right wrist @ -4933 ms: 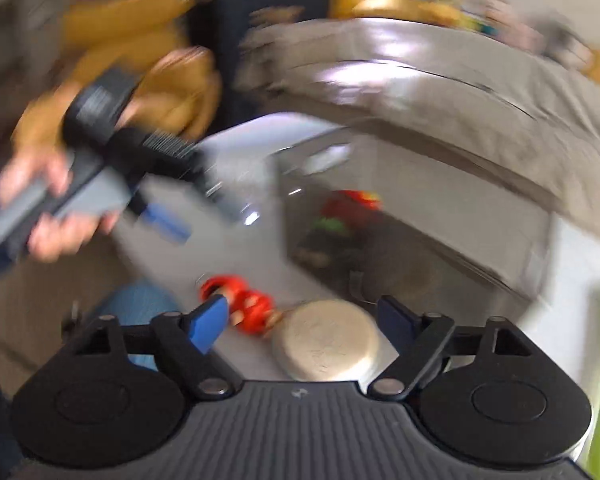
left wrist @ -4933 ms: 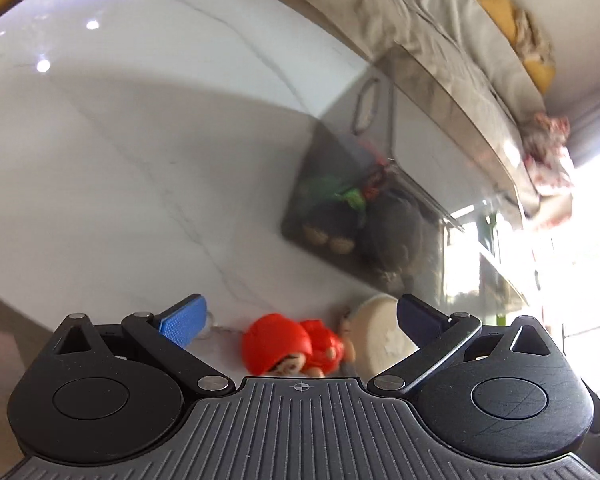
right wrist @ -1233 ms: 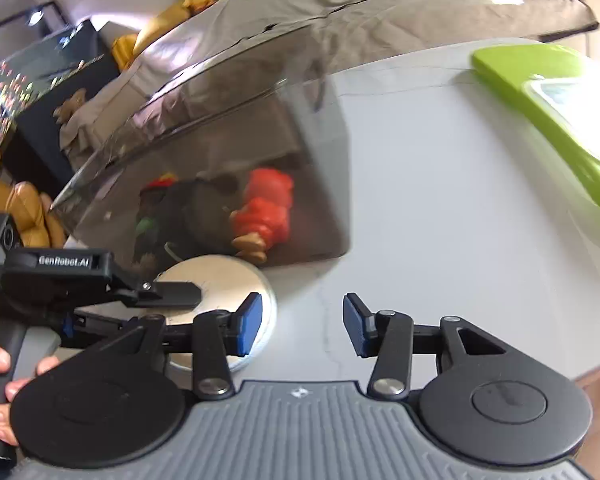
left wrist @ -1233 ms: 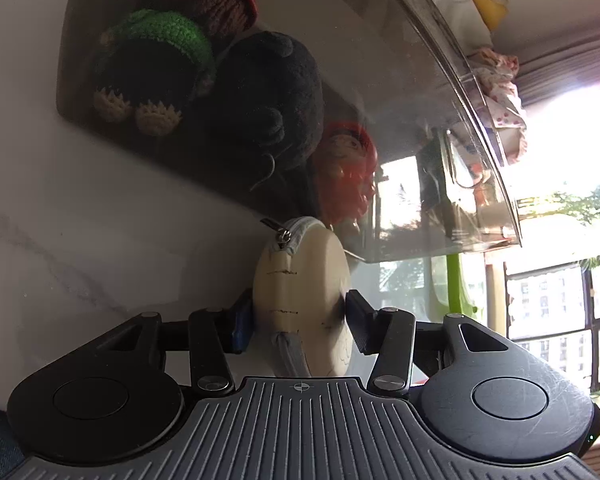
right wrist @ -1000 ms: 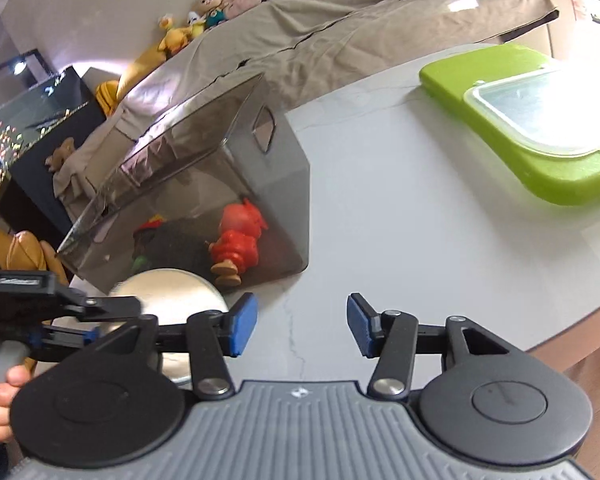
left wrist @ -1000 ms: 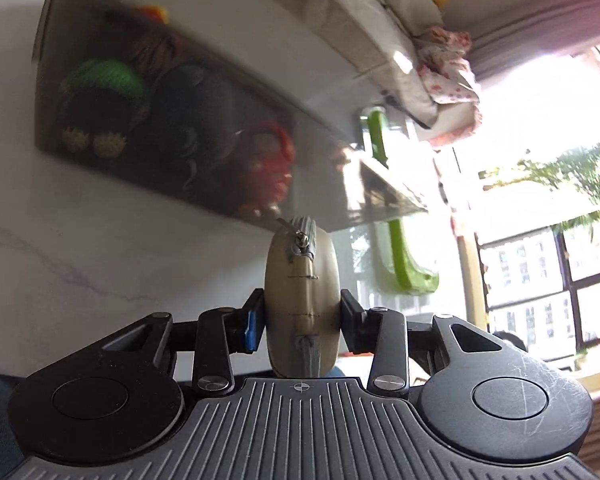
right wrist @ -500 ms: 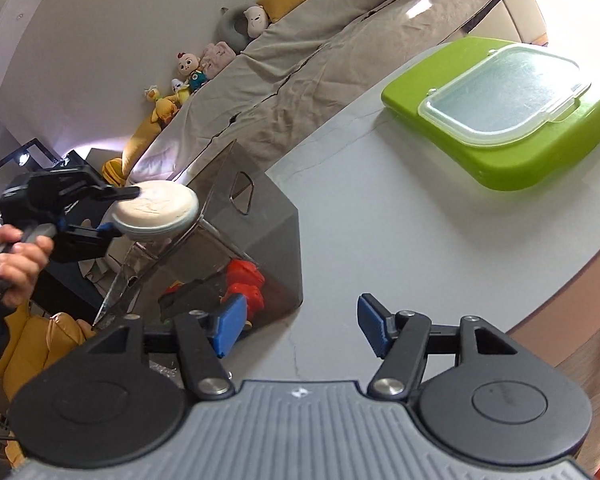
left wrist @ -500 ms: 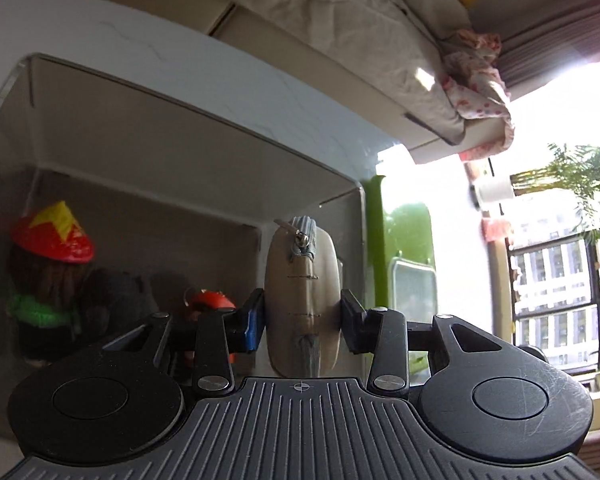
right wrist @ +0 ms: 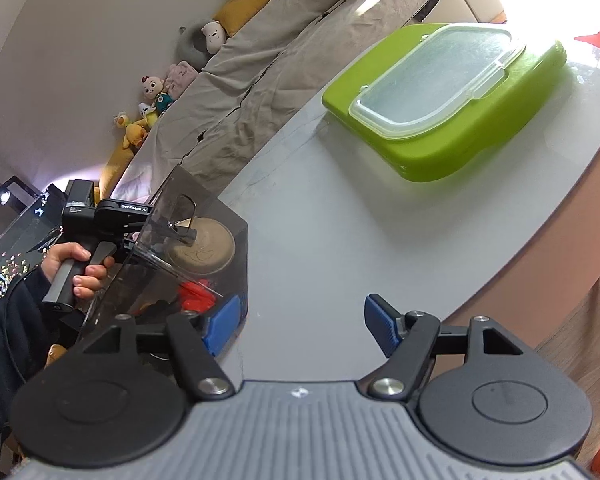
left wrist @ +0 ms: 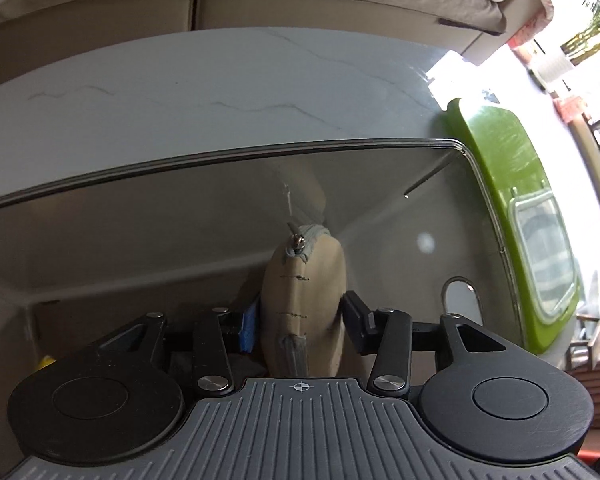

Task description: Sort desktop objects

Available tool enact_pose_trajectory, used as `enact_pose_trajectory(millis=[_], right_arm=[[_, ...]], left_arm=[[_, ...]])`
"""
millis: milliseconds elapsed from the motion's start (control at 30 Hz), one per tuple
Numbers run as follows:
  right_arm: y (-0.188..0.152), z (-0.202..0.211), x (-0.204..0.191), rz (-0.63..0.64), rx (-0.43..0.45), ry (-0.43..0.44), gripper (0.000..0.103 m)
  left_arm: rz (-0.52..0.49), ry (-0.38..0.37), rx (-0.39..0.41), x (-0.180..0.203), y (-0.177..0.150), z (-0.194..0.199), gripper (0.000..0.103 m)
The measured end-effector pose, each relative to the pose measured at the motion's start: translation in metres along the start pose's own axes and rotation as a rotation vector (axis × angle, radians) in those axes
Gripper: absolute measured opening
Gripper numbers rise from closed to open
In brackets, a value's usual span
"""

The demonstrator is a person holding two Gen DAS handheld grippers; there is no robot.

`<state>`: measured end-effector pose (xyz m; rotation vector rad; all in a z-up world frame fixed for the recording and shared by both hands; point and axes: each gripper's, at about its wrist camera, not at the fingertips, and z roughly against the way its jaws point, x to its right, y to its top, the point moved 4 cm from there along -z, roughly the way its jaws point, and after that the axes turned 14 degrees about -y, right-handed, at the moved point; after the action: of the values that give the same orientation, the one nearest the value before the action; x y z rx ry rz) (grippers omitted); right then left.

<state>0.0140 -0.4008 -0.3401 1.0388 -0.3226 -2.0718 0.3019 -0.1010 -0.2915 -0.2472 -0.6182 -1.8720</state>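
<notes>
My left gripper is shut on a round beige zip pouch and holds it edge-up inside the smoky clear plastic bin. In the right wrist view the pouch shows through the bin wall, held high inside the bin with the left gripper on it. A red toy figure lies at the bin's bottom below the pouch. My right gripper is open and empty, above the white marble table beside the bin.
A green box with a clear lid stands on the table to the right of the bin; it also shows in the left wrist view. A sofa with a grey cover and plush toys runs behind the table. The table's front edge is near.
My left gripper has carried the pouch up from the table, over the bin's rim and down inside it. My right gripper has opened wider and pulled back.
</notes>
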Motion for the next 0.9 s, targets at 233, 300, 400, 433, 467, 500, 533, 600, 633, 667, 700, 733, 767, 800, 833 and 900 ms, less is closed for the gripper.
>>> enact_pose_trajectory(millis=[233, 300, 400, 433, 467, 500, 533, 600, 633, 667, 700, 733, 767, 800, 833, 900], right_arm=[[0.005, 0.0, -0.022, 0.036, 0.011, 0.037, 0.076], [0.007, 0.004, -0.028, 0.053, 0.019, 0.041, 0.076], [0.015, 0.011, -0.042, 0.09, 0.028, 0.06, 0.077], [0.02, 0.013, -0.05, 0.11, 0.028, 0.07, 0.077], [0.026, 0.014, -0.06, 0.136, 0.031, 0.082, 0.077], [0.033, 0.015, -0.07, 0.165, 0.037, 0.093, 0.077], [0.04, 0.016, -0.084, 0.201, 0.046, 0.104, 0.077], [0.054, 0.017, -0.113, 0.289, 0.069, 0.115, 0.076], [0.06, 0.015, -0.126, 0.33, 0.08, 0.113, 0.076], [0.066, 0.01, -0.14, 0.364, 0.089, 0.103, 0.075], [0.072, 0.004, -0.153, 0.394, 0.091, 0.089, 0.074], [0.077, -0.004, -0.166, 0.417, 0.084, 0.073, 0.071], [0.08, -0.014, -0.176, 0.428, 0.066, 0.057, 0.069], [0.083, -0.025, -0.185, 0.435, 0.041, 0.039, 0.067], [0.085, -0.035, -0.194, 0.442, 0.017, 0.021, 0.061], [0.087, -0.054, -0.203, 0.455, -0.016, -0.036, 0.059]], left_arm=[[0.069, 0.028, 0.073, -0.014, 0.005, 0.054, 0.062], [0.072, -0.019, 0.128, -0.012, 0.001, 0.085, 0.078], [0.039, -0.031, 0.221, -0.015, -0.017, 0.145, 0.089], [0.026, -0.02, 0.246, -0.018, -0.024, 0.164, 0.09], [0.023, -0.011, 0.272, -0.024, -0.032, 0.183, 0.091], [0.033, -0.008, 0.305, -0.032, -0.039, 0.199, 0.094], [0.054, -0.018, 0.335, -0.041, -0.048, 0.214, 0.094], [0.123, -0.086, 0.365, -0.064, -0.065, 0.232, 0.095], [0.161, -0.113, 0.371, -0.075, -0.071, 0.231, 0.097], [0.2, -0.138, 0.375, -0.087, -0.077, 0.228, 0.097], [0.238, -0.162, 0.379, -0.099, -0.083, 0.224, 0.097], [0.271, -0.172, 0.38, -0.11, -0.089, 0.22, 0.097], [0.306, -0.181, 0.379, -0.122, -0.093, 0.211, 0.097], [0.342, -0.199, 0.373, -0.134, -0.096, 0.201, 0.097], [0.377, -0.22, 0.367, -0.144, -0.099, 0.192, 0.097], [0.439, -0.275, 0.355, -0.162, -0.101, 0.171, 0.097]])
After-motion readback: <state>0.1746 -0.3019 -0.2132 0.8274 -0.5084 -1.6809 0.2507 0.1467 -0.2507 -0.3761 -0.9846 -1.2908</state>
